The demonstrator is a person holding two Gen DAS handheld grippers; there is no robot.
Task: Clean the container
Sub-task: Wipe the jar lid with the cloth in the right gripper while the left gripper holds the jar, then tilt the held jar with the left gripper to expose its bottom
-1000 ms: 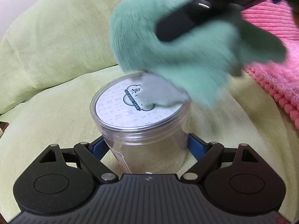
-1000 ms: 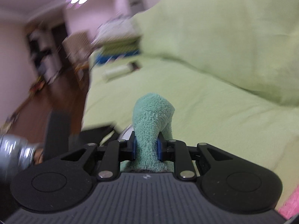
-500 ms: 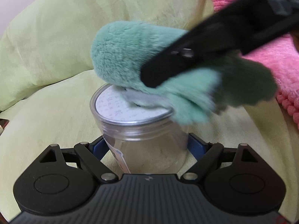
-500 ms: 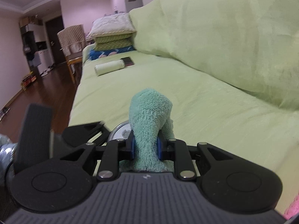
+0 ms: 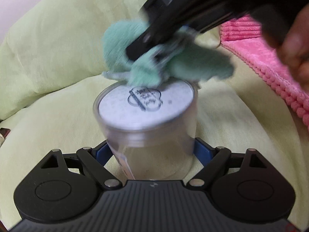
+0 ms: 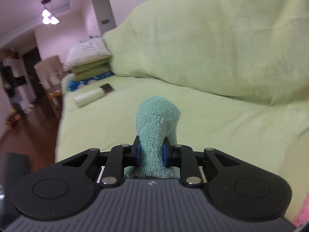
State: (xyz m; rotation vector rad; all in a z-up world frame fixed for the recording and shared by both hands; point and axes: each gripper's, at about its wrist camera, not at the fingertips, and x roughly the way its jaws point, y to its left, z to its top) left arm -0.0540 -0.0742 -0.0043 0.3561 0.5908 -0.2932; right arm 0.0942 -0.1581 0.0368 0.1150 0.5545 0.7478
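- a light green sofa cover (image 6: pixel 193 119) spreads over seat and back cushion
- on it, far end: a pale roll (image 6: pixel 89 97), a dark flat item (image 6: pixel 106 87), stacked pillows (image 6: pixel 88 61)
- pink ribbed cloth (image 5: pixel 270 58) lies on it

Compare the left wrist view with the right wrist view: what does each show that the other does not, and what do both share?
Only the left wrist view shows the clear container held between the left gripper fingers, its white lid, and a pink blanket. Only the right wrist view shows the room, ceiling lamp and stacked pillows. Both show the green cloth clamped in the right gripper and the green bedding.
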